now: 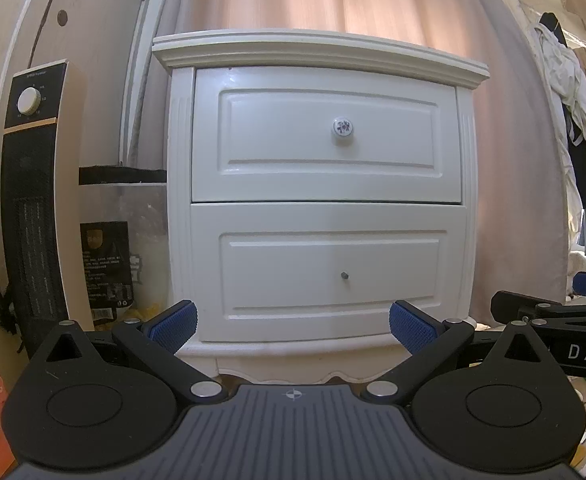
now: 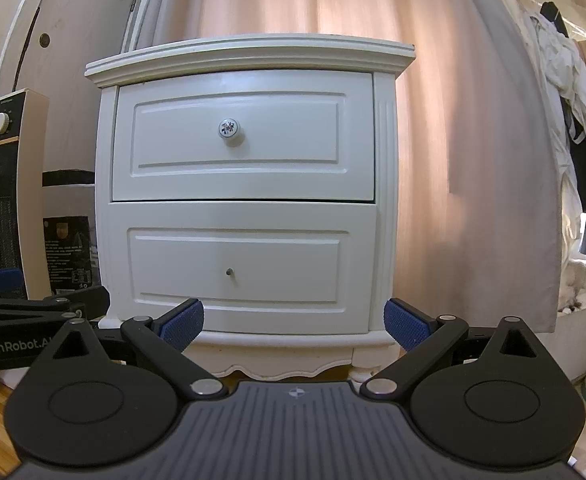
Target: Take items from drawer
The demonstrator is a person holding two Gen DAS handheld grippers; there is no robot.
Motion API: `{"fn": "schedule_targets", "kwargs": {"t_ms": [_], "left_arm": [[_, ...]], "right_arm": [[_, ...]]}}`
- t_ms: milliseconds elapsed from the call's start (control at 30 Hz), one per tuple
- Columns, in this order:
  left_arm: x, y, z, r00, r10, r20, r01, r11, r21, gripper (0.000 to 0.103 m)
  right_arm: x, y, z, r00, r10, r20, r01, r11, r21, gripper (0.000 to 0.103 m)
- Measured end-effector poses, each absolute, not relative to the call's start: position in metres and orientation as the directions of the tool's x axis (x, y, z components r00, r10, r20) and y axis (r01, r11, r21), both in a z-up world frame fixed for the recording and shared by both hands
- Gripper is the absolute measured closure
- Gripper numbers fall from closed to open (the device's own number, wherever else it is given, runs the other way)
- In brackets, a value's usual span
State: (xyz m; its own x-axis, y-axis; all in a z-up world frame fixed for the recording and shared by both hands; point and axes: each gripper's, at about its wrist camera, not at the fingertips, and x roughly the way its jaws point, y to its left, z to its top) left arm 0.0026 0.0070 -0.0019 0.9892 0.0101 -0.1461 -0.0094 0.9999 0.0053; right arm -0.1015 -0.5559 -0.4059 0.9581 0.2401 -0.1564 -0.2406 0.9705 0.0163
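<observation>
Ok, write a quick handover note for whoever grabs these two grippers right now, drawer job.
Left gripper: open, holding nothing, facing the white nightstand from a short way back.
Right gripper: open, holding nothing, beside the left one, also facing the nightstand.
Top drawer: shut, its round knob untouched.
Bottom drawer: shut; only a small stud where a knob would be.
Done: nothing yet.
Left: open a drawer, probably the top one by its knob, and take the items out. Contents cannot be seen.

Heater left of nightstand.
</observation>
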Motion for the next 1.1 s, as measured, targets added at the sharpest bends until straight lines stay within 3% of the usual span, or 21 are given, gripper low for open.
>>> {"fn": "schedule_targets", "kwargs": {"t_ms": [1100], "left_arm": [[0.0121,0.003,-0.0071,0.992,-0.011,-0.125,0.014,1.0,0.02,0.0]], "right_arm": [[-0.0962,-0.5603,-0.4069,0.955,0.256,-0.151,-0.257,0.966,0.017,0.0]]}}
